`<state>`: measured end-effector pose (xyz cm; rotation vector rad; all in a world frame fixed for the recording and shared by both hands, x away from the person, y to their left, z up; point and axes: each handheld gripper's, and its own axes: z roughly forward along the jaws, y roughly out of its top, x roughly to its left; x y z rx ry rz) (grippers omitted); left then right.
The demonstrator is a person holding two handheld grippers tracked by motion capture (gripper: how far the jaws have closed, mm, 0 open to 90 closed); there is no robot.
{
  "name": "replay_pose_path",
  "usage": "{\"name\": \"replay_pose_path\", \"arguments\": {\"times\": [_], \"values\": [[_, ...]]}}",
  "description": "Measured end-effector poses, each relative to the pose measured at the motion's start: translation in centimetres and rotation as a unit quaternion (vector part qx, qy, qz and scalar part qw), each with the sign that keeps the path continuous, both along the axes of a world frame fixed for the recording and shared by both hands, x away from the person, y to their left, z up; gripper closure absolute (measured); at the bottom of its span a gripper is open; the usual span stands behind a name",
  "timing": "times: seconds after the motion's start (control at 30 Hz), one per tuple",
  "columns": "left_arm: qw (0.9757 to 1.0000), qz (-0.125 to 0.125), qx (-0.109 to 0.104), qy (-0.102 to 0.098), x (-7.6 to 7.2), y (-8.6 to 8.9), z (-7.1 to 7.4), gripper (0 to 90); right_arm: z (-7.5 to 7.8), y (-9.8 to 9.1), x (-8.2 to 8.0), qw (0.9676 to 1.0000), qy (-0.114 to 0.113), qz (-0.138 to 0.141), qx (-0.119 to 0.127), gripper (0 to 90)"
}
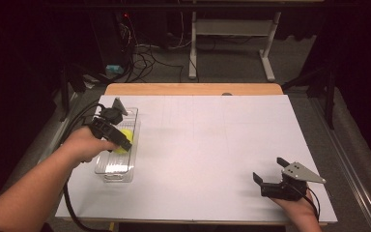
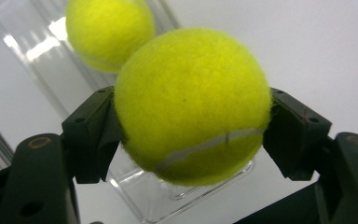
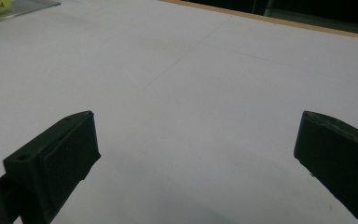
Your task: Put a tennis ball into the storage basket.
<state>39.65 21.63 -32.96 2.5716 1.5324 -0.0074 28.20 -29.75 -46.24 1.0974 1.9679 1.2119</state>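
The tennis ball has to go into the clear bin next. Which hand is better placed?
Left. Its tool already grips the tennis ball above the clear bin; the right tool is open, far across the table.

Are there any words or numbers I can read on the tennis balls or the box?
None can be read.
Held tennis ball in the left gripper: only its white seam, no print on the side that shows.
Second tennis ball in the clear plastic box: no print shows in the left gripper view; a dark mark on it in the right gripper view is too small to read.
Clear plastic box: no label.
White table cover: faint lines, no writing.
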Motion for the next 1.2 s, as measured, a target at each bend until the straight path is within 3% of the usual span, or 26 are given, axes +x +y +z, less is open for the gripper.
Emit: {"name": "replay_pose_path", "arguments": {"times": [0.27,0.67,0.8,0.93,0.97,1.0,1.07,1.2], "values": [[0.9999,0.008,0.009,0.006,-0.4,1.1,-0.7,26.7,0.0,0.1,0.0,1.0000,0.001,0.001,-0.001,0.0],[0.9992,0.011,0.018,0.033,-0.4,1.4,-3.9,26.4,-0.2,0.3,0.0,1.0000,0.007,0.004,-0.001,0.0],[0.9991,0.009,0.025,0.034,-0.4,1.2,-4.8,26.3,-0.2,0.3,0.0,1.0000,0.006,0.004,-0.003,0.0],[0.9992,0.009,0.027,0.028,-0.5,1.2,-4.6,25.4,-0.2,0.3,0.0,1.0000,0.006,0.004,-0.003,0.0],[0.9994,0.008,0.023,0.024,-0.5,1.2,-4.2,22.0,-0.2,0.3,0.0,1.0000,0.006,0.004,-0.003,0.0],[0.9995,0.006,0.020,0.021,-0.5,1.2,-3.9,13.2,-0.2,0.3,0.0,1.0000,0.006,0.004,-0.002,0.0],[0.9999,0.005,0.012,0.009,-0.6,1.2,-2.9,8.4,-0.2,0.3,0.0,1.0000,0.006,0.004,-0.002,0.0],[0.9998,-0.003,0.018,-0.001,-0.8,0.6,-2.3,6.0,-0.2,0.4,0.0,1.0000,0.006,0.005,-0.003,0.0]]}}
